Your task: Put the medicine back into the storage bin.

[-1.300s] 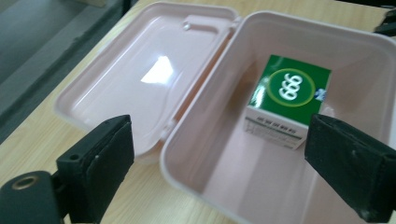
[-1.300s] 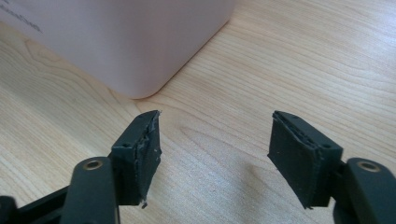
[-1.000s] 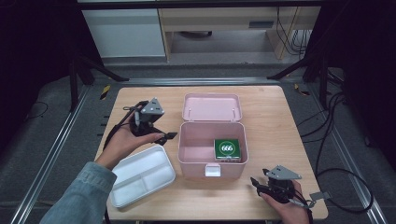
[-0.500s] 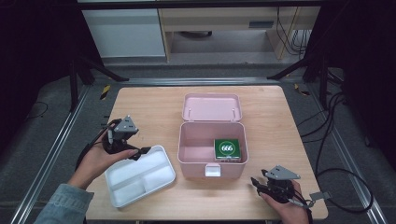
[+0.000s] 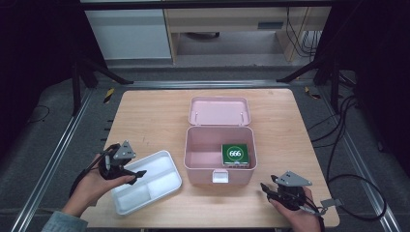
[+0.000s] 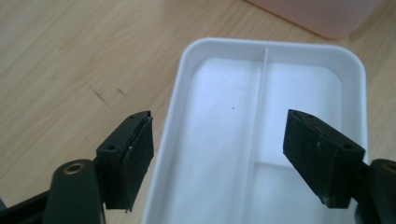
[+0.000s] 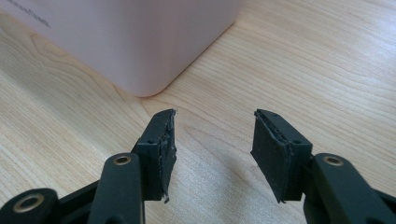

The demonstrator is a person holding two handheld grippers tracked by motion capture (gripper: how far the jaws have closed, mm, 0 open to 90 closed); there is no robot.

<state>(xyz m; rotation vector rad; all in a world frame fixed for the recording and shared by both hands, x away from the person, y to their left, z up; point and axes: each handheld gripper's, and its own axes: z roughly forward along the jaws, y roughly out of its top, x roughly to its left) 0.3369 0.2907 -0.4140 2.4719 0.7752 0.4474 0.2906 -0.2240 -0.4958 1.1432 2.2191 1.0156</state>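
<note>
White divided tray lies lower left of the high view on the table, just beside the open pink box. Left gripper over the tray's near-left rim; jaws have just been closing, still apart, one outside the rim, one above the tray floor, no pad pressing. Right gripper lower right, jaws moderately apart over bare wood, nothing between, pink box corner ahead

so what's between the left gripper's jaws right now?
The white tray's near rim and divided inside lie between the left gripper's open jaws in the left gripper view; the pads don't touch it.
</note>
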